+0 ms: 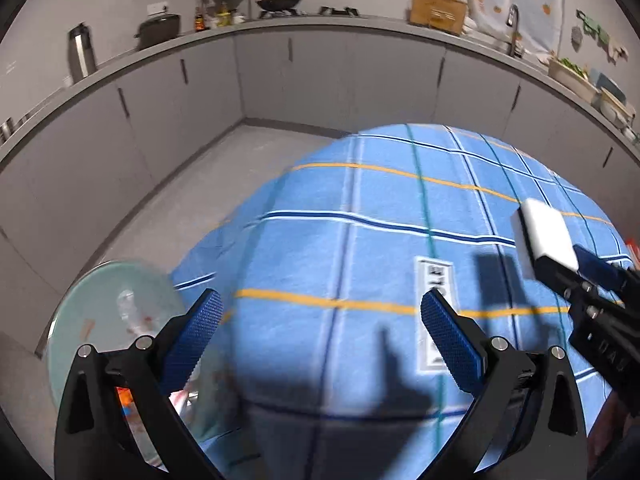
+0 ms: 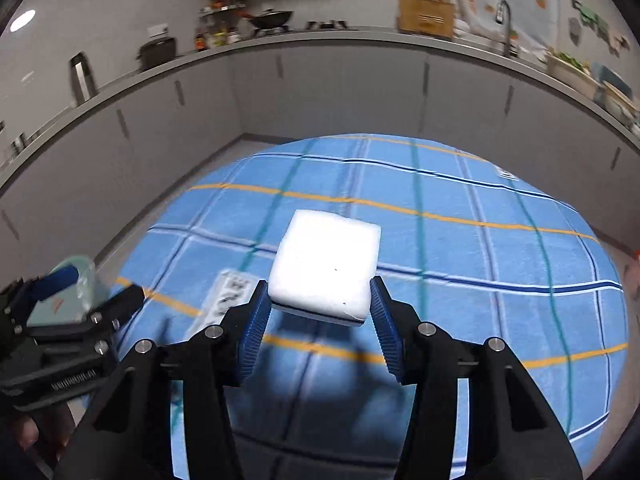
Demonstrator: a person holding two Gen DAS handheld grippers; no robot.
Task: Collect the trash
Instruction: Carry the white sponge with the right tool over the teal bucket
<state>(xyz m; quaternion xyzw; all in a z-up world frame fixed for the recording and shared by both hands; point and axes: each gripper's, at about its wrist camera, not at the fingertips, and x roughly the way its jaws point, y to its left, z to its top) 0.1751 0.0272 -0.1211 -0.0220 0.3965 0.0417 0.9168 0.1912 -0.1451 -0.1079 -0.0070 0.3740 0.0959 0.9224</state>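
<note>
Right tool [image 2: 320, 312] grips white block [image 2: 326, 264], long axis pointing forward.

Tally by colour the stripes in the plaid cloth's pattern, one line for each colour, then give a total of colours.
On the blue plaid cloth:
Orange stripe colour: 1
Navy-and-white stripe colour: 1
Teal stripe colour: 1
Total: 3 stripe colours

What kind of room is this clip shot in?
A home kitchen, most likely: a wok on a stove, a long countertop over grey cabinets, and a sink faucet on the right.
</note>
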